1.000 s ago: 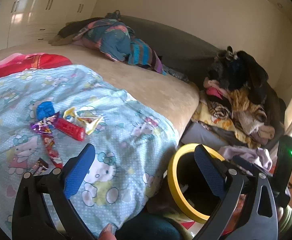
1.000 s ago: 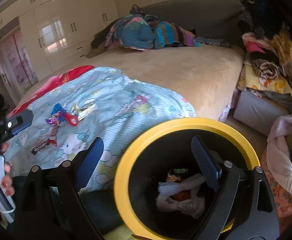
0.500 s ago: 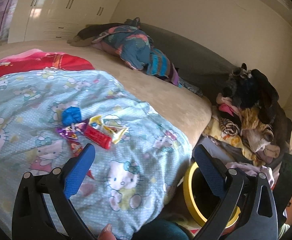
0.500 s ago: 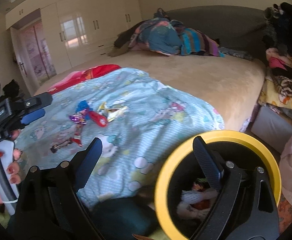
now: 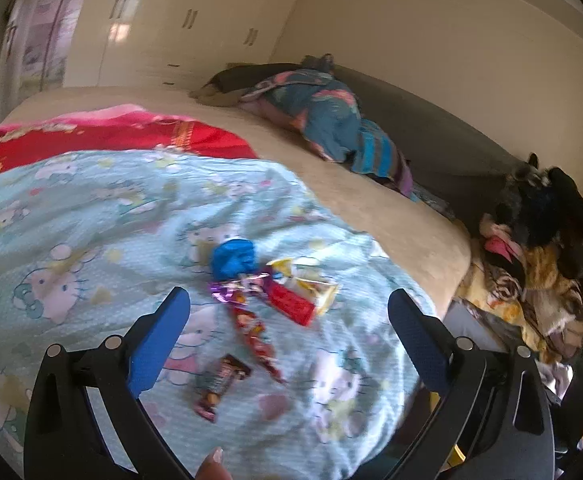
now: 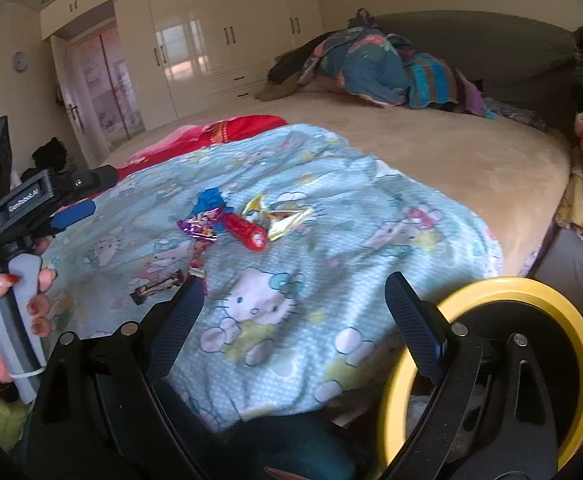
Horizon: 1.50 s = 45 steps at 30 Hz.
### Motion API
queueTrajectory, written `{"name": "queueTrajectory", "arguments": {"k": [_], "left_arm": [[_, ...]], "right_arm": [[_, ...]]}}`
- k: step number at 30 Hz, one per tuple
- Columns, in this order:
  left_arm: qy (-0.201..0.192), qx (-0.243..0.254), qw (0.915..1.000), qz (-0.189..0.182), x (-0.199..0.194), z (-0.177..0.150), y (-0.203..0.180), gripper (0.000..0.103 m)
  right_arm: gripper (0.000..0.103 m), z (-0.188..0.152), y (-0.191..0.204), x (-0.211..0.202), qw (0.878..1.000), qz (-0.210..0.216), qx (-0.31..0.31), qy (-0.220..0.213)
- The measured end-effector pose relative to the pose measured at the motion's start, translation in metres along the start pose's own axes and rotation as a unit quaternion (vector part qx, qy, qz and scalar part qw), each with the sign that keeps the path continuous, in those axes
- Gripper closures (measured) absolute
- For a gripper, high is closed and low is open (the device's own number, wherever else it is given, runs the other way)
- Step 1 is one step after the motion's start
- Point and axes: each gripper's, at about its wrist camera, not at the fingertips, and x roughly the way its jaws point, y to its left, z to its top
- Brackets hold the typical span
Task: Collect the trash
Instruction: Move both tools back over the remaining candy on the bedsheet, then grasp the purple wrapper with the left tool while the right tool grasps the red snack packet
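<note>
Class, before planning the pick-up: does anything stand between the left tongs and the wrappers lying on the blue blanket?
Nothing visible does. The open left tongs hang above the blue cartoon-print blanket, with the long red foil wrapper and the dark brown crinkled wrapper lying uncovered between the fingers.

Crinkled shiny foil wrappers (image 5: 275,296), soft printed cotton blanket (image 5: 91,216) (faintly dotted weave), matt beige plush bedcover (image 6: 471,152), glossy lacquered wardrobe doors (image 6: 219,40), smooth yellow plastic bin rim (image 6: 571,320)

Wrappers (image 5: 267,304) on blanket (image 5: 91,220), bin (image 6: 531,296) right of bed (image 6: 471,160)
</note>
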Motion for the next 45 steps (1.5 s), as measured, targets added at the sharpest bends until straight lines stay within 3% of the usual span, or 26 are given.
{"name": "queueTrajectory", "arguments": {"k": [11,21,24,31,41,44,45], "left_arm": [[0.004,-0.028,0.9985,0.048,0.010,-0.001,0.047,0.007],[0.027,-0.058,0.9970,0.045,0.030,-0.004,0.079,0.008],[0.037,-0.059,0.9967,0.042,0.040,-0.004,0.082,0.018],[0.072,-0.069,0.9946,0.029,0.069,-0.007,0.088,0.027],[0.121,-0.061,0.9907,0.006,0.119,-0.006,0.088,0.033],[0.132,-0.064,0.9892,-0.002,0.132,-0.007,0.089,0.034],[0.135,-0.066,0.9887,-0.006,0.136,-0.006,0.089,0.040]], "right_arm": [[0.019,0.010,0.037,0.045,0.998,0.041,-0.041,0.023],[0.019,0.009,0.068,0.095,0.992,0.085,-0.067,0.058],[0.024,0.007,0.074,0.110,0.990,0.090,-0.078,0.070],[0.036,0.002,0.080,0.143,0.986,0.098,-0.082,0.107],[0.053,-0.006,0.089,0.169,0.980,0.113,-0.081,0.143],[0.064,-0.009,0.090,0.173,0.979,0.115,-0.080,0.150],[0.068,-0.010,0.090,0.173,0.979,0.115,-0.080,0.151]]}}
